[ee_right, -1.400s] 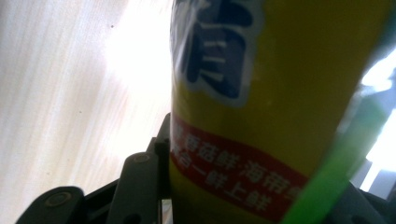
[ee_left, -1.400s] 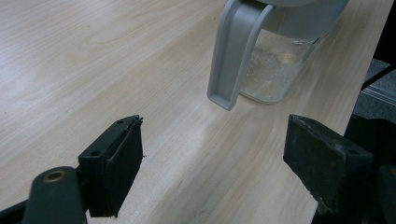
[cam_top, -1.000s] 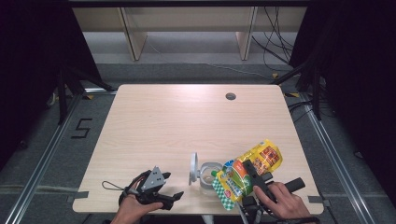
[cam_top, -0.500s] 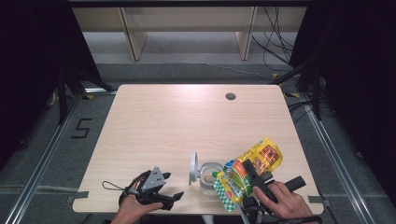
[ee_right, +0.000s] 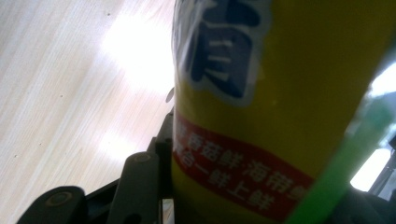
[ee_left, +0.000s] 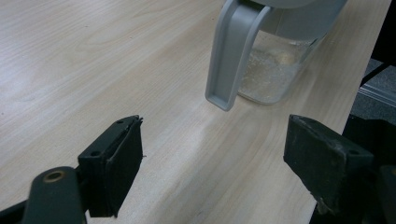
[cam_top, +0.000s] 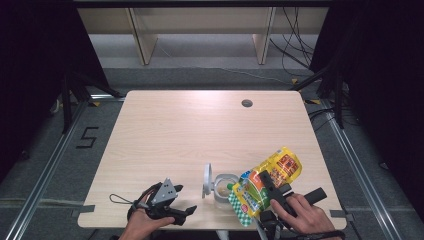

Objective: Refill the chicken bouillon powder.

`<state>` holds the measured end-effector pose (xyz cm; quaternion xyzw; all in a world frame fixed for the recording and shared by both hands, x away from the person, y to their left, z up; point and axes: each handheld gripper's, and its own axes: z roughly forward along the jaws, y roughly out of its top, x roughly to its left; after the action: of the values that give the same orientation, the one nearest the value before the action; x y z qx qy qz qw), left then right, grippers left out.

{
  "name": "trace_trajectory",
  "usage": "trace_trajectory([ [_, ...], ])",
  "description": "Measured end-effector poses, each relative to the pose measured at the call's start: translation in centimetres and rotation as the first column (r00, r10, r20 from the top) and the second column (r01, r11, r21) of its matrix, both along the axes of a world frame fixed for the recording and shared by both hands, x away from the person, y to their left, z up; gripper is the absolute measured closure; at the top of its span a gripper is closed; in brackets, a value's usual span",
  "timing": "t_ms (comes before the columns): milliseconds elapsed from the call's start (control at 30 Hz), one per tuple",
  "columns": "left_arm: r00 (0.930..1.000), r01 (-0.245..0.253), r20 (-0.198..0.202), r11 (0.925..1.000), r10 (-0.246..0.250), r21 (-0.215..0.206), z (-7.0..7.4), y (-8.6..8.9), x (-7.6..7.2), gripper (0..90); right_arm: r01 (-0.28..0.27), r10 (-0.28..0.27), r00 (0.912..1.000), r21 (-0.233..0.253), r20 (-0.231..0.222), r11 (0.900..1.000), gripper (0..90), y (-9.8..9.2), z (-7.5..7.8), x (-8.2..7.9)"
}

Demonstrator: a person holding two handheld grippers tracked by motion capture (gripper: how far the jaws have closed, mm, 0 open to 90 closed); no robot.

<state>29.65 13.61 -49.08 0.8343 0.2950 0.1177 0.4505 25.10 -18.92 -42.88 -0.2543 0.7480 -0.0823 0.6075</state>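
At the lower edge of the high view, the left gripper lies low on the table, held by the left hand; its jaws stand wide apart with nothing between them. At the lower right, the right hand holds the right gripper, whose jaws are clamped on a yellow pouch. The pouch is glossy, with a red band of printed characters, a green edge and a green-and-white checked lower corner; it tilts from lower left up to the right. Just left of it, touching or nearly so, stands a small clear container with a grey rim and a grey flip lid raised upright; pale granules lie in its bottom. Farther up the frame, a small round hole marks the table's far side.
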Motion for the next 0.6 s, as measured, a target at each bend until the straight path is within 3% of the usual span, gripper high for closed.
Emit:
trace_trajectory([
  [67,1.0000,0.003,0.005,1.0000,-0.003,0.002,-0.03,0.02,0.05,18.9,-0.022,0.023,0.9996,-0.053,0.016,0.998,59.7,0.01,0.33,0.15],
  [133,1.0000,0.003,0.001,1.0000,-0.003,0.004,0.00,0.00,0.04,19.0,-0.007,0.008,0.9998,-0.043,0.017,0.999,59.8,-0.02,0.36,-0.03],
  [167,1.0000,0.001,-0.001,1.0000,-0.001,0.001,-0.01,-0.02,0.01,19.0,-0.034,0.036,0.9989,-0.070,0.028,0.997,59.7,-0.01,0.62,0.10],
  [500,1.0000,0.000,0.003,1.0000,0.000,-0.002,0.03,-0.01,0.01,19.0,-0.025,0.027,0.9991,-0.070,0.033,0.997,59.8,-0.21,0.47,0.20],
  [567,1.0000,0.003,0.005,1.0000,-0.003,0.002,0.05,0.01,0.02,19.0,-0.009,0.011,0.9996,-0.047,0.026,0.999,59.8,-0.32,0.38,0.14],
  [600,1.0000,0.001,0.008,1.0000,-0.001,0.000,0.03,-0.01,0.01,19.0,-0.030,0.032,0.9990,-0.073,0.031,0.997,59.8,-0.33,0.54,0.31],
])
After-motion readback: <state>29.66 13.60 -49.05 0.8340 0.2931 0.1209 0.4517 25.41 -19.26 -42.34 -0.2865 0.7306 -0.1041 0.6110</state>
